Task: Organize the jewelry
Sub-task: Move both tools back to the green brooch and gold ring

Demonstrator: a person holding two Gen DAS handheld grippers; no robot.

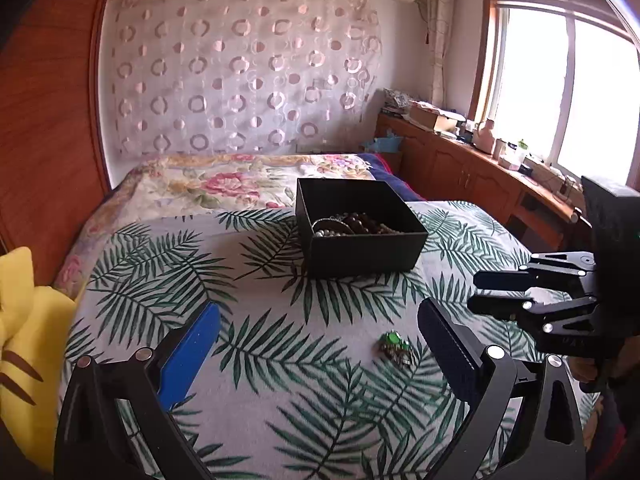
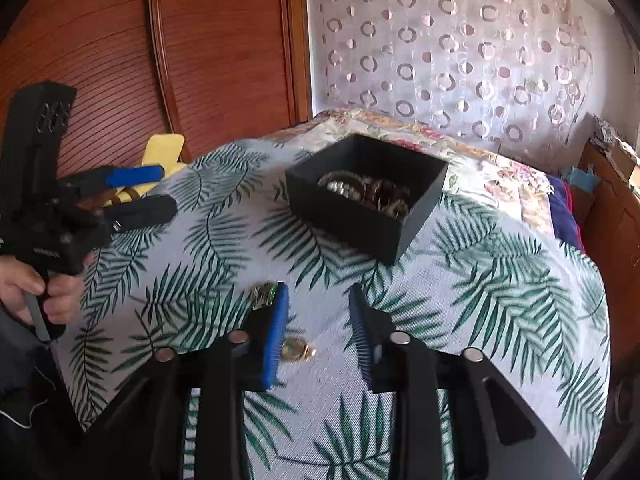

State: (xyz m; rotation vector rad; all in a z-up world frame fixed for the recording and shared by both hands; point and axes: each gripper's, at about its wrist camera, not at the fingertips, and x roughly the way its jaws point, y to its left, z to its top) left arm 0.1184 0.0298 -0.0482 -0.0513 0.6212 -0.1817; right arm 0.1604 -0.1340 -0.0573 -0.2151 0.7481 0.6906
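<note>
Beads already in black box (image 1: pixel 360 236); green brooch (image 1: pixel 395 347), gold piece (image 2: pixel 297 350) left nearby. Left gripper (image 1: pixel 320 344) wide, right gripper (image 2: pixel 320 336) part-open, both empty.

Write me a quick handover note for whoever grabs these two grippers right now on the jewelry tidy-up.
Left gripper: jaws wide open, empty, above the leaf-print cloth.
Right gripper: jaws partly open, nothing gripped; a gold piece lies on the cloth between its fingers.
Black box: open, farther back on the cloth, already holding bead strands and bangles.
Still loose: the green-stoned piece, in front of the left gripper, and the gold piece.
Left to do: pick up both loose pieces and put them in the box.
</note>
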